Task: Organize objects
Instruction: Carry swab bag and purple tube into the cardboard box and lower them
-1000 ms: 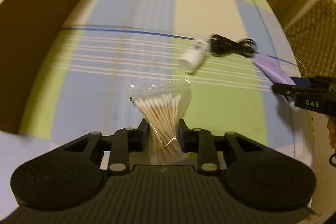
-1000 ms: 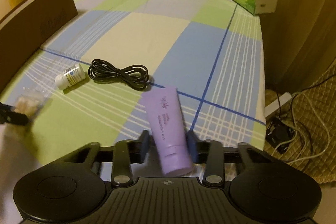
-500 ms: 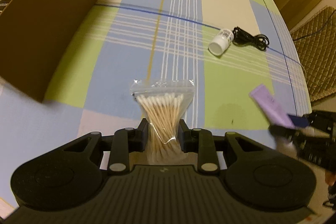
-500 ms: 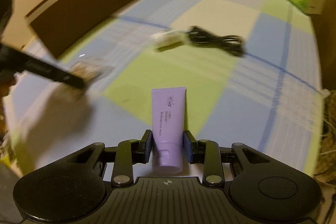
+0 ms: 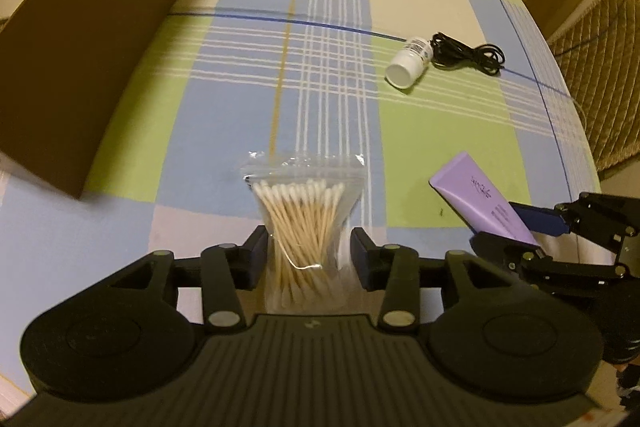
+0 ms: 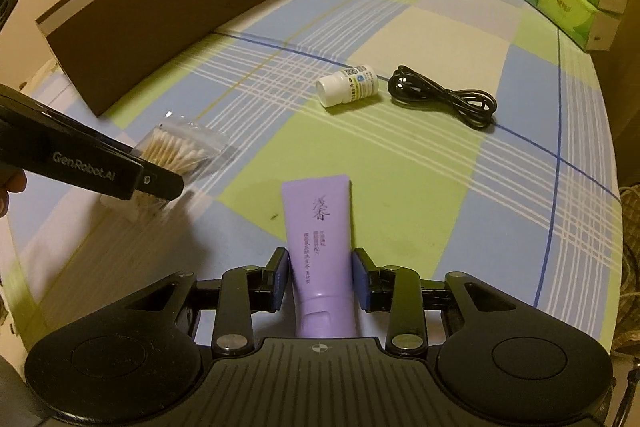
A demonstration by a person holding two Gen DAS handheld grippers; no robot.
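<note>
Left gripper [image 5: 306,251] jaws opening, bag of cotton swabs [image 5: 306,227] between them; right gripper [image 6: 320,277] jaws opening around purple tube [image 6: 320,239]

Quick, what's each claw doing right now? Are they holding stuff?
Left gripper: jaws opening, clear plastic bag of cotton swabs between them.
Right gripper: jaws opening, purple plastic tube between them.

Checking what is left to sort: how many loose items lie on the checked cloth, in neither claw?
2: a white pill bottle lying on its side mid-cloth, and a coiled black cable just right of it. None seems hidden.
</note>
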